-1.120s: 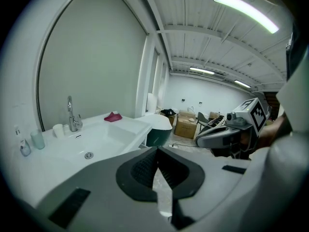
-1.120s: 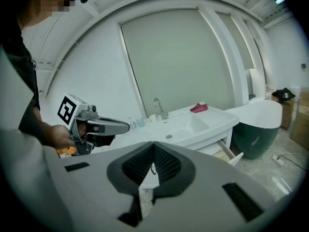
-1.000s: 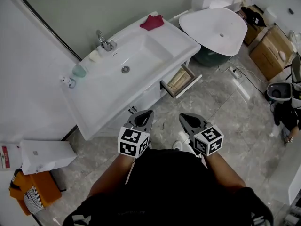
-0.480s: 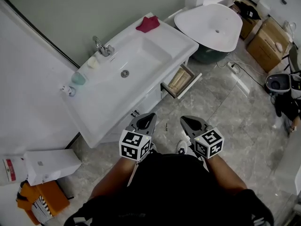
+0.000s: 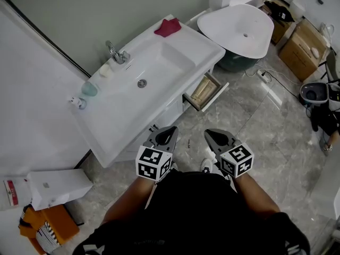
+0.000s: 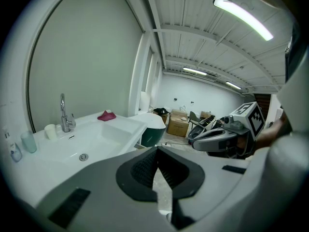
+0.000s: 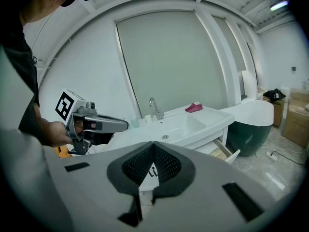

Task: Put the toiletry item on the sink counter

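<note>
The white sink counter [image 5: 111,124] stands ahead of me on the left, with a chrome faucet [image 5: 117,53] at its back. On it are a teal cup [image 5: 89,89], a white cup [image 5: 105,70], a small bottle [image 5: 78,102] and a red cloth [image 5: 167,27]. Under the counter's right end a drawer [image 5: 204,92] hangs open with something beige inside. My left gripper [image 5: 163,136] and right gripper [image 5: 218,138] are held side by side close to my body, above the floor and short of the counter. Both are shut and hold nothing. The left gripper [image 6: 155,153] points at the basin [image 6: 91,141].
A white bathtub [image 5: 239,31] stands right of the counter, with cardboard boxes [image 5: 305,49] beyond it. A cable [image 5: 276,86] runs over the grey marble floor [image 5: 255,126]. A white box [image 5: 56,187] and an orange bag [image 5: 45,230] lie at the left by the wall.
The head view has shifted a little, so the sink sits slightly lower in the picture. Both grippers stay shut and side by side in the same place.
</note>
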Available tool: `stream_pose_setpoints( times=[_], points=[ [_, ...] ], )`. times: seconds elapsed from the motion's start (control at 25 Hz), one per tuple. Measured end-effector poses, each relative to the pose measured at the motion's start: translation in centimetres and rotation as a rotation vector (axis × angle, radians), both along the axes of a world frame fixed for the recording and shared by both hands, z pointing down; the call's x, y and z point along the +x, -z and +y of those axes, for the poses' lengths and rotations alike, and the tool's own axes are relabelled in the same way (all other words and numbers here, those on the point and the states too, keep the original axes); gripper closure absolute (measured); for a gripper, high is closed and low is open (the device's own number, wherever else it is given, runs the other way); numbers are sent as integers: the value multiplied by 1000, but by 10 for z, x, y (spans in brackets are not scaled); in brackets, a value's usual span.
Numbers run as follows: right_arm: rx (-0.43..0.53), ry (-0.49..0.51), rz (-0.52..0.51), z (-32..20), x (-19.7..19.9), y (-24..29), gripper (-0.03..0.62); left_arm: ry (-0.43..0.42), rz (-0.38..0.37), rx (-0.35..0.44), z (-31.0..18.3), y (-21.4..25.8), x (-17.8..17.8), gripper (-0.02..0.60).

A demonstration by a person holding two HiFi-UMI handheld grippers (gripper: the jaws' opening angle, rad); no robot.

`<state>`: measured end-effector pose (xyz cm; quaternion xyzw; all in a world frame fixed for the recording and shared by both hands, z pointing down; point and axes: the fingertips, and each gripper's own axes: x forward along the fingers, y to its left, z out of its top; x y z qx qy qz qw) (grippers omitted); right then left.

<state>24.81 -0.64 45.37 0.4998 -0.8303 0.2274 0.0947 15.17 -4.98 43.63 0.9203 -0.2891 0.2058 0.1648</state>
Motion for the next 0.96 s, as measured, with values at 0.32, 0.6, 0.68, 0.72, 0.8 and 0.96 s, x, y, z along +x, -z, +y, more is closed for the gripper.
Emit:
stream_pose_setpoints(
  times=[0.32, 0.6, 0.68, 0.72, 0.8, 0.96],
  points=[
    [-2, -7, 1, -3, 1, 0, 591, 0, 3, 5, -2, 1, -2, 578],
    [-8, -8, 6, -3, 0, -4, 591, -1, 7, 7, -4, 0, -2, 578],
    [-8, -10, 5, -2, 1, -4, 591, -2, 7, 6, -3, 0, -1, 578],
    [-8, -10, 5, -1, 1, -5, 591, -4, 7, 6, -2, 0, -1, 578],
    [-11, -11, 5, 0, 2, -5, 591, -4, 7, 6, -2, 0, 0, 578],
    [-14, -8, 6, 3, 2, -6, 591, -5, 4, 3, 0, -1, 1, 578]
  ],
)
